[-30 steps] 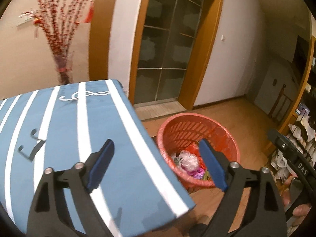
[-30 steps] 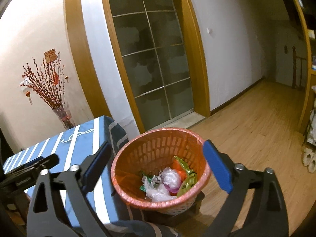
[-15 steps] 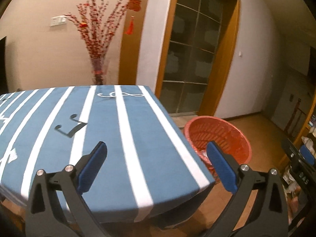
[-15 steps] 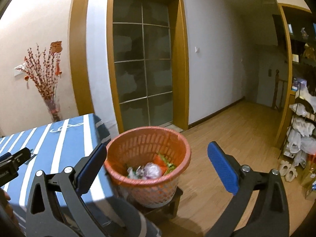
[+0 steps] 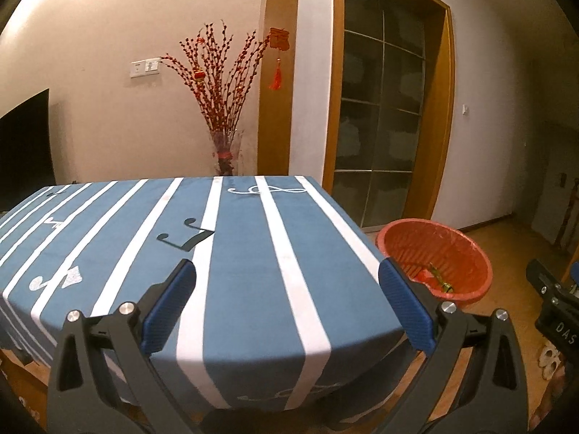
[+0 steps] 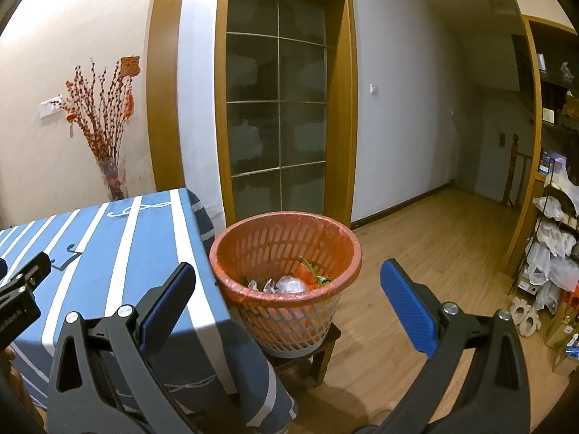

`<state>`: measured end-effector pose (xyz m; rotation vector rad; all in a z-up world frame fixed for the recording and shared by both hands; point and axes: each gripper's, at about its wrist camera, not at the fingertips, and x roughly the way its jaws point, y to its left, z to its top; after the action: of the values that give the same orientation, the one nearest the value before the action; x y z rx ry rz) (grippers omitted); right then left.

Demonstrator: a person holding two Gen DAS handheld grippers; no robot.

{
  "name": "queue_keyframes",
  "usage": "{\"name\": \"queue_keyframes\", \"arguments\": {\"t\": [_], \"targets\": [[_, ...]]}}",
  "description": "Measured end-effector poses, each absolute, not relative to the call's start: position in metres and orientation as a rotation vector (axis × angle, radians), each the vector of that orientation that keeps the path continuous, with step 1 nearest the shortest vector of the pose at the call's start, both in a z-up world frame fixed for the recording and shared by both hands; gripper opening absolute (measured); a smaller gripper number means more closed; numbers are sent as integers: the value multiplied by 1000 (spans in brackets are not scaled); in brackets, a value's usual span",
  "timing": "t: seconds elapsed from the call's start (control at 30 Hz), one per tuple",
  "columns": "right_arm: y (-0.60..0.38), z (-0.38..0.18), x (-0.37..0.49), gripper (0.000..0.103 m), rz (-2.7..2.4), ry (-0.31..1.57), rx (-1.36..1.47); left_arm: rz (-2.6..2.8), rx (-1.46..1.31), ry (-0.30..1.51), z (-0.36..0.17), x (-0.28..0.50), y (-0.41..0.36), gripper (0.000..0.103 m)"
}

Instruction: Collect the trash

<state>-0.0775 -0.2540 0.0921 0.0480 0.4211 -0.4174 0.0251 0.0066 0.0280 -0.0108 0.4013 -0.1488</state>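
Observation:
An orange trash basket (image 6: 286, 249) stands on a small wooden stool beside the table's right edge. It holds crumpled plastic and wrapper trash (image 6: 291, 284). The basket also shows in the left wrist view (image 5: 439, 253). My left gripper (image 5: 287, 303) is open and empty, held above the near edge of the blue striped tablecloth (image 5: 235, 253). My right gripper (image 6: 287, 298) is open and empty, in front of the basket and apart from it. No trash shows on the tablecloth.
A vase of red branches (image 5: 224, 108) stands behind the table by the wall. A glass door (image 6: 277, 115) is behind the basket. Wooden floor (image 6: 416, 253) runs to the right. A rack with bags (image 6: 553, 253) and slippers (image 6: 524, 316) stands at far right.
Both grippers have pulled back and tilted up from the basket. The left view has swung left over the table. The basket now sits farther away in both views.

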Motion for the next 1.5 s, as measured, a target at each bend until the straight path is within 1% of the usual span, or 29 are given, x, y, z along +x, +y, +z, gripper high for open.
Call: {"name": "queue_keyframes", "arguments": {"t": [0.6,1.5], "targets": [[-247,84,-88,100,-396,446,46,-109,-28,406,15,7,20,99],[-244,68,-87,100,-396,501,19,-92,-33,456,2,10,18,99]]}}
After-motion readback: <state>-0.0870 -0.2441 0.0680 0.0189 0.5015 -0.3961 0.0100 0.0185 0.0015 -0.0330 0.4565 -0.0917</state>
